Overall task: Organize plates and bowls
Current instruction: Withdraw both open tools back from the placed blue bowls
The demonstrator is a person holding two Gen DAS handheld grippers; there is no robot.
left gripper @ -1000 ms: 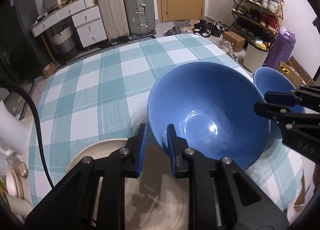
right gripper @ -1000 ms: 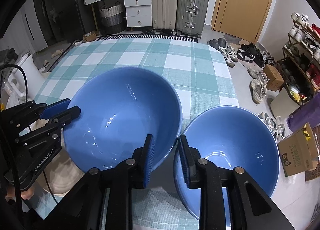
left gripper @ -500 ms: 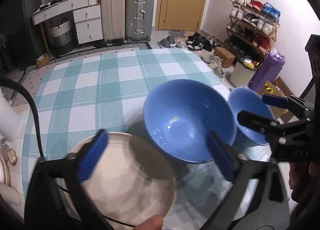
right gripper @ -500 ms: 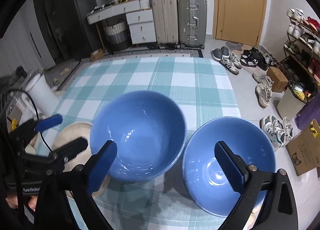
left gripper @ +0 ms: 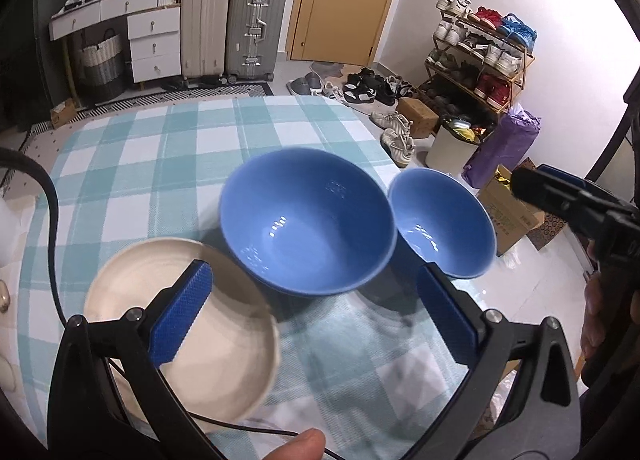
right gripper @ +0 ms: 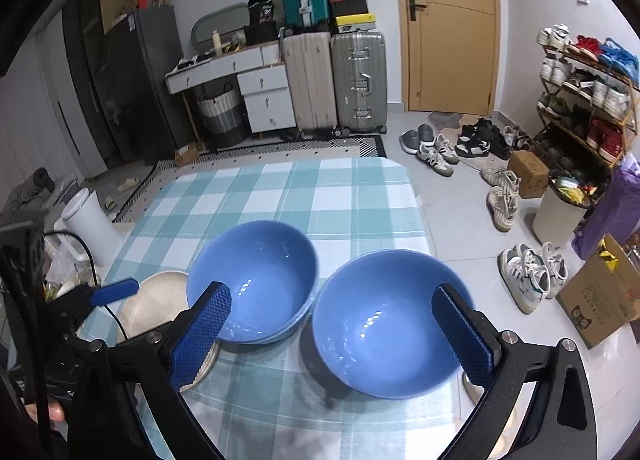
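Note:
Two blue bowls stand side by side on the checked tablecloth (left gripper: 160, 163). The larger-looking one (left gripper: 308, 223) is in the middle and the other (left gripper: 440, 223) sits near the table's right edge. A cream plate (left gripper: 180, 332) lies at the near left, touching the middle bowl. My left gripper (left gripper: 314, 280) hangs open above the plate and the middle bowl, holding nothing. In the right wrist view, my right gripper (right gripper: 332, 296) is open and empty above both the middle bowl (right gripper: 252, 280) and the right bowl (right gripper: 384, 324). The cream plate (right gripper: 156, 304) is partly hidden there.
A black cable (left gripper: 52, 219) runs over the table's left side and under the plate's near edge. A thumb (left gripper: 296, 446) shows at the bottom. Off the right edge the floor holds shoes (right gripper: 532, 276), a cardboard box (right gripper: 600, 300) and a bin (right gripper: 560, 211).
Both grippers were nearly shut at the blue bowls' rims, the left one gripping the middle bowl's rim. They have opened wide and drawn back and upward. The bowls rest on the cloth.

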